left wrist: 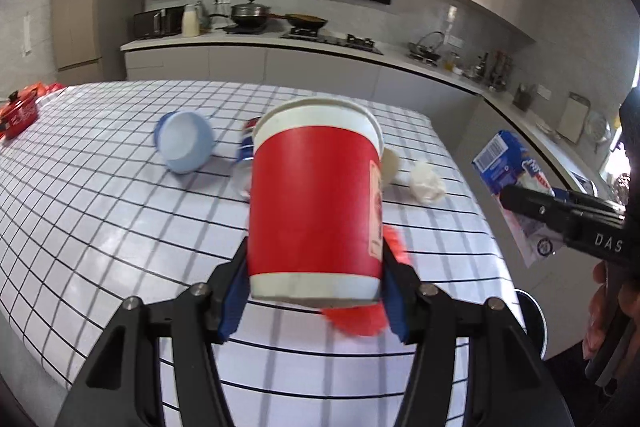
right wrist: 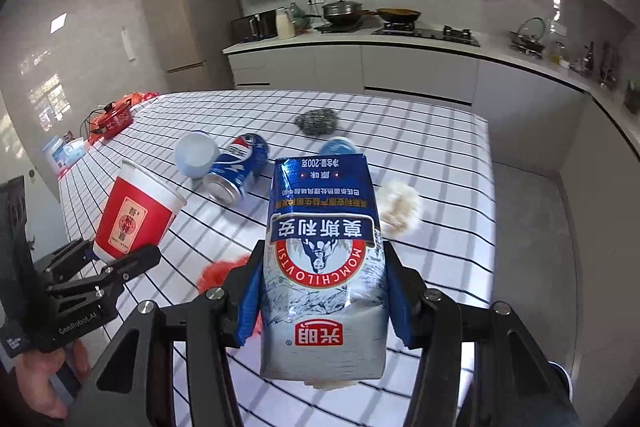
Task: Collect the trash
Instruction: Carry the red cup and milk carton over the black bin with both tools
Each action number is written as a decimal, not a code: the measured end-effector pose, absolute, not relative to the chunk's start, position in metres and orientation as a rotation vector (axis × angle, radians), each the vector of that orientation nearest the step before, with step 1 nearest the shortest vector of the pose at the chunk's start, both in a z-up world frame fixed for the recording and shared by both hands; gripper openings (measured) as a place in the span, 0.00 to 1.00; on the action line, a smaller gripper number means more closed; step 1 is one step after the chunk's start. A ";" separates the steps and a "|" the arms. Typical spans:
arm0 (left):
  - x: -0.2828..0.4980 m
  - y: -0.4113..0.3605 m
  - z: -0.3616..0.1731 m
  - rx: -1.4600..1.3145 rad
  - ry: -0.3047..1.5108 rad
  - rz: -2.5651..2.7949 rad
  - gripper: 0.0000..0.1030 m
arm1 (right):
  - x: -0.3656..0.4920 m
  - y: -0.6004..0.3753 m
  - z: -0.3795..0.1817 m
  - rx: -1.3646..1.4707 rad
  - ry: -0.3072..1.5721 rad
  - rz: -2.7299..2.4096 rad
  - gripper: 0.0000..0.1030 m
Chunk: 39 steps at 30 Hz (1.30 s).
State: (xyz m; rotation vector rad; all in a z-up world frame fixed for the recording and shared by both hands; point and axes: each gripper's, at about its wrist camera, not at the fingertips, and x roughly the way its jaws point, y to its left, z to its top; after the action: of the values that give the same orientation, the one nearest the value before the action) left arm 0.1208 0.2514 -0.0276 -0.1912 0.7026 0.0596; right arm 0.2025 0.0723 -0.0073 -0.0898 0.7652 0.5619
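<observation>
Above checkered table (left wrist: 120, 219), each tool clamps trash: cup (left wrist: 314, 203), carton (right wrist: 324, 267).

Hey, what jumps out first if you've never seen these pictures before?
A red paper cup clamped in the left gripper, filling the left wrist view. In the right wrist view, the right gripper holds a blue and white milk carton upside down above the checked tablecloth, where a Pepsi can lies.
</observation>
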 end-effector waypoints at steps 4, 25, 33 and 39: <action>0.116 0.221 -0.023 -0.173 0.697 0.014 0.57 | 0.190 0.032 -0.005 -0.074 0.766 0.520 0.53; 0.117 0.044 -0.027 -0.065 0.737 -0.252 0.57 | 0.133 -0.175 -0.017 0.003 0.801 0.283 0.53; 0.121 -0.026 -0.042 -0.024 0.776 -0.359 0.57 | 0.120 -0.241 -0.034 0.020 0.836 0.235 0.53; 0.129 -0.071 -0.061 -0.007 0.823 -0.401 0.57 | 0.124 -0.282 -0.053 0.033 0.871 0.224 0.53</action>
State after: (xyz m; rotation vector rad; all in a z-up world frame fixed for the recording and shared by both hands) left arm 0.1287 -0.0707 -0.0613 -0.0065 0.8226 -0.4011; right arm 0.1236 -0.2824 -0.0528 0.0329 0.8706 0.2242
